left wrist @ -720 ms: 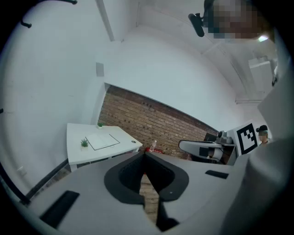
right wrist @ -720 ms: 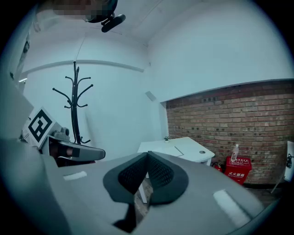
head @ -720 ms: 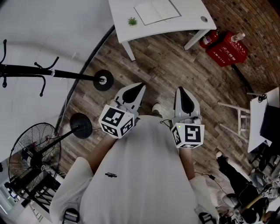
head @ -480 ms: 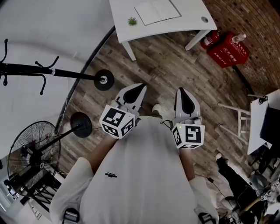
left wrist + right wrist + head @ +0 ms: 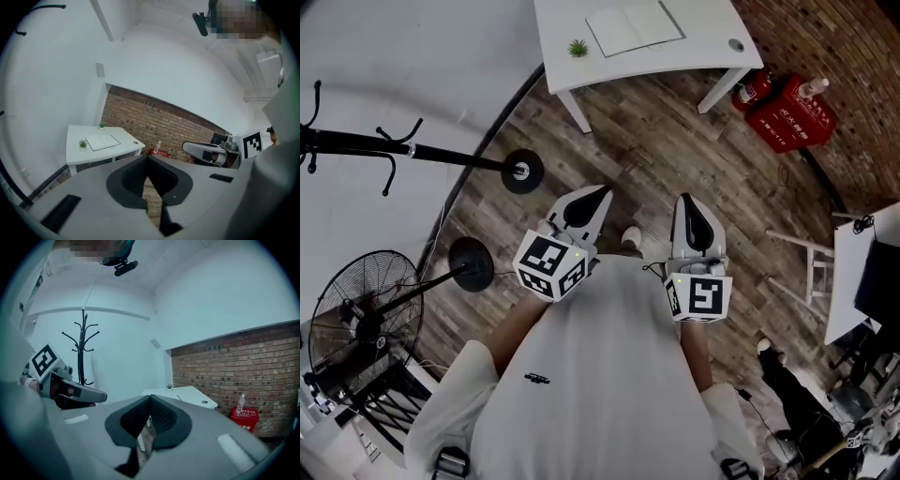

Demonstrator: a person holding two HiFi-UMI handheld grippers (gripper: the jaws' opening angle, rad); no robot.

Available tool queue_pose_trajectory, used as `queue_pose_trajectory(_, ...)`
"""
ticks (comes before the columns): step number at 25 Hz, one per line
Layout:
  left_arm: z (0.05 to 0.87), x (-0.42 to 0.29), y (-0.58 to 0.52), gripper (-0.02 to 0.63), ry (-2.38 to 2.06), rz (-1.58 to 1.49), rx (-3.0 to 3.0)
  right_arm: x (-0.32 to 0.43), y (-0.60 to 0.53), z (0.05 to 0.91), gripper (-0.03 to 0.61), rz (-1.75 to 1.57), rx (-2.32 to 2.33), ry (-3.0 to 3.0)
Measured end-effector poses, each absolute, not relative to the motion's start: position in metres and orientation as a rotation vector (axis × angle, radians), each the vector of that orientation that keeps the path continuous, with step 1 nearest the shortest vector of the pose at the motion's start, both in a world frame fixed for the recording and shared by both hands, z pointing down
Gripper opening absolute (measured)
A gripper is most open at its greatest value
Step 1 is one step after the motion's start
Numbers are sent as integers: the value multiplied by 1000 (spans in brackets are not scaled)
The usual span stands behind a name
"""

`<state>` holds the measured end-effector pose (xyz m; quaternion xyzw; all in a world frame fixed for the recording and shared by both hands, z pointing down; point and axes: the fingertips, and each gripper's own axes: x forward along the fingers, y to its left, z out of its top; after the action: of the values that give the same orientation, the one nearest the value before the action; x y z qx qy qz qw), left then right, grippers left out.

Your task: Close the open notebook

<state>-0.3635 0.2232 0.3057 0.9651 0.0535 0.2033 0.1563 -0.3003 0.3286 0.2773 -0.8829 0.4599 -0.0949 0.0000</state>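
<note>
Far ahead, open notebook [image 5: 635, 25], left hand-held gripper [image 5: 602, 191], right hand-held gripper [image 5: 689, 199], both clenched empty

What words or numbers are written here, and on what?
Nothing reads clearly.
On the red rectangular box: white print, too small to read.
On the person's white shirt: small dark logo, too blurred to read.
On the left gripper and right gripper cubes: black-and-white square patterns, no words.
</note>
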Motion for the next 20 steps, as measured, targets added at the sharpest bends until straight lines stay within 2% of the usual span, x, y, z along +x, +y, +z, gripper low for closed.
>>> queue_pose_trajectory(11,311,-346,272,3,122,611,2770,-275,389,298,7,-373,-2756,1408)
queue_pose_trajectory(20,314,-327,263,3,114,605,2776,-258,393,304,8,-399,-2780,1376)
